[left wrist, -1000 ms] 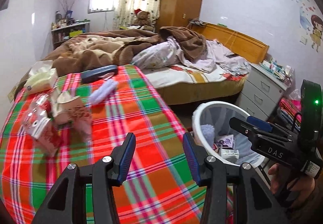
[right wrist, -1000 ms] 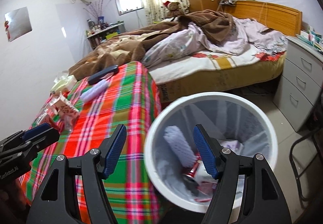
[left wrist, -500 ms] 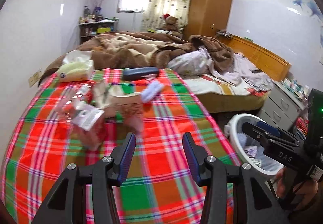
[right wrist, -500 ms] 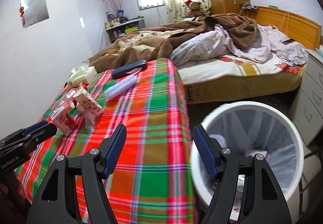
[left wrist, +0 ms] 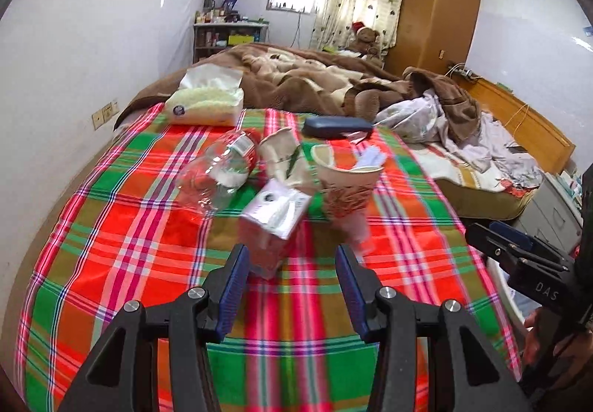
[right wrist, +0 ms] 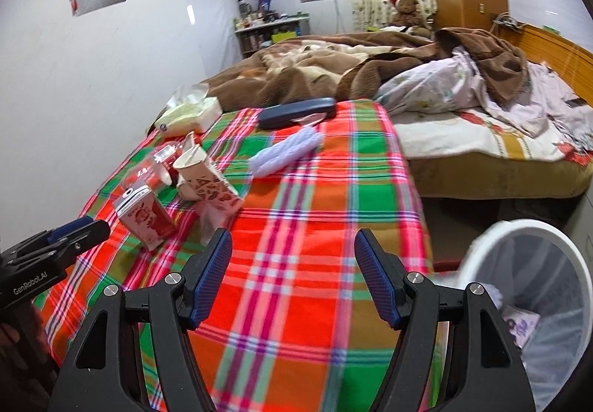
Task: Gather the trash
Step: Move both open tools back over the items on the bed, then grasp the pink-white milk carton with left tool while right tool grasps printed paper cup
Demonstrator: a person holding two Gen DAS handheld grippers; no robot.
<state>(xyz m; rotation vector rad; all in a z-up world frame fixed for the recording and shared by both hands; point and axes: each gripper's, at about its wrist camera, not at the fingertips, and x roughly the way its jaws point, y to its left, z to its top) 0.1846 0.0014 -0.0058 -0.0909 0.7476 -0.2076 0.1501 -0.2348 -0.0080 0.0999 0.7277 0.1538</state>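
Bench under plaid cloth [left wrist: 122, 249], against the white wall, beds beyond.

White trash bin [right wrist: 533, 252] on the floor off the bench's right edge; wrappers inside.

Trash clustered mid-bench:
- Clear plastic bottle [left wrist: 218, 176], lying on its side, red label.
- Paper cup [left wrist: 346, 189], upright, crumpled, spoon inside.
- Second cup [left wrist: 283, 152], tipped over.
- Pink milk carton [left wrist: 274, 219], nearest the left gripper [left wrist: 291, 287].

Both grippers empty, fingers spread. Left hovers just short of the carton. Right gripper [right wrist: 292, 280] is over bare cloth.

Risks, my judgement:
- Carton stands tilted; a clumsy approach could topple it.
- Crumpled cup may collapse or spill if pinched hard.
- Bottle could roll.
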